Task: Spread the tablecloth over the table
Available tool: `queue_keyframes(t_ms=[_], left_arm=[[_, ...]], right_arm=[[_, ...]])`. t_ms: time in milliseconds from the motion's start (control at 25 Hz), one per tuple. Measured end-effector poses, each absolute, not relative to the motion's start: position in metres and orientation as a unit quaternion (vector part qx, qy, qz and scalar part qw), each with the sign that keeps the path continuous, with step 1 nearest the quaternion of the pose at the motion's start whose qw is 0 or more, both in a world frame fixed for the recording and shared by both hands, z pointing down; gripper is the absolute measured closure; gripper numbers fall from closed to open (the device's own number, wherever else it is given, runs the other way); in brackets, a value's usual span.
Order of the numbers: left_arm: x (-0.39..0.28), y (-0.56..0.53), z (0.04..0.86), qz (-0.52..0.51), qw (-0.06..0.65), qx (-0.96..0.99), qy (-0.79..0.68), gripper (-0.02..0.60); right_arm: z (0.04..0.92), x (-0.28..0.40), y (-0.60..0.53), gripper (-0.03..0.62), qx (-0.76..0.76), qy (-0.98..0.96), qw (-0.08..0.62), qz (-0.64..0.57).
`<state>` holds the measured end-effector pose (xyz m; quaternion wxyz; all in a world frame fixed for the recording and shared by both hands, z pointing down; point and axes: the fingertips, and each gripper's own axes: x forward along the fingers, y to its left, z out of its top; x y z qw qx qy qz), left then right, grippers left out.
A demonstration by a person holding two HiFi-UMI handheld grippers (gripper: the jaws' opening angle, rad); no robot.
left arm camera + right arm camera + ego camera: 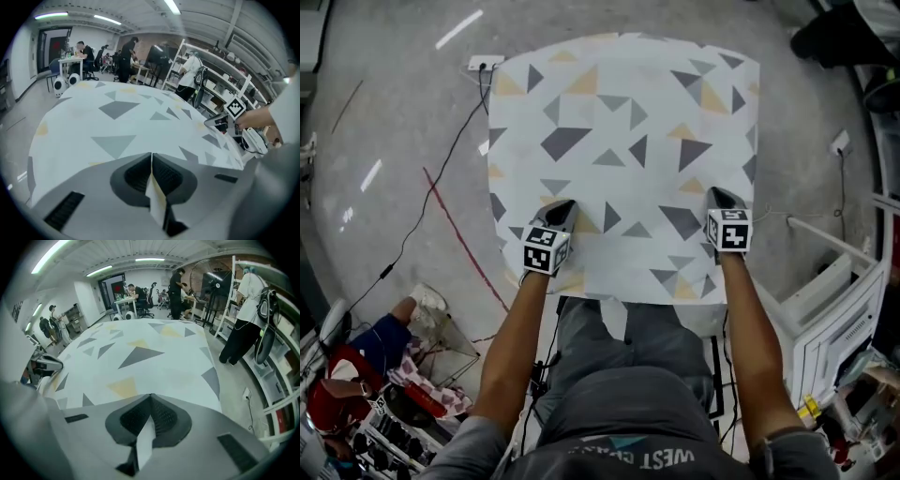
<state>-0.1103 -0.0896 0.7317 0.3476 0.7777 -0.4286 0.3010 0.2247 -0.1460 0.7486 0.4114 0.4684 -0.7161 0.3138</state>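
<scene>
Closest to the lens is the person's grey shirt, with both forearms reaching out over the near side of the tablecloth. On the left, the left gripper has its jaws pressed together on a thin fold of the cloth towards the front left. Its own view shows the white fabric pinched between the pads. Across to the right, the right gripper is clamped in the same way on a fold towards the front right.

Between and beyond the two, the patterned cloth lies flat and covers the counter completely (none of its top shows), so the spreading looks nearly done. What seems left is a last tug to square the front edge, where a small flap hangs unevenly, and then letting go.

Room to move is lopsided. On the left the floor is open, apart from a power strip and its cable by the far left corner. On the right a white rack stands near the front corner, so a sideways step there looks cramped.
</scene>
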Motion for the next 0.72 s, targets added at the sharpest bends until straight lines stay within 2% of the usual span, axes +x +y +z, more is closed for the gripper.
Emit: queue_keyframes(t_ms=[200,480,600,720], left_arm=[[-0.111,-0.065,0.722,0.264,0.395,0.767,-0.432,0.581],[-0.221,-0.043,0.678,0.238,0.366,0.742,-0.509,0.578],[-0.277,-0.017,0.691,0.248,0.393,0.713,-0.526,0.524],[-0.310,0.009,0.716,0.231,0.441,0.688,-0.529,0.422]], right_arm=[[0.748,0.223,-0.144,0.585,0.468,-0.721,0.418,0.294],[0.737,0.250,-0.133,0.568,0.510,-0.706,0.368,0.326],[0.729,0.286,-0.103,0.531,0.555,-0.675,0.344,0.343],[0.731,0.330,-0.050,0.443,0.597,-0.623,0.324,0.388]])
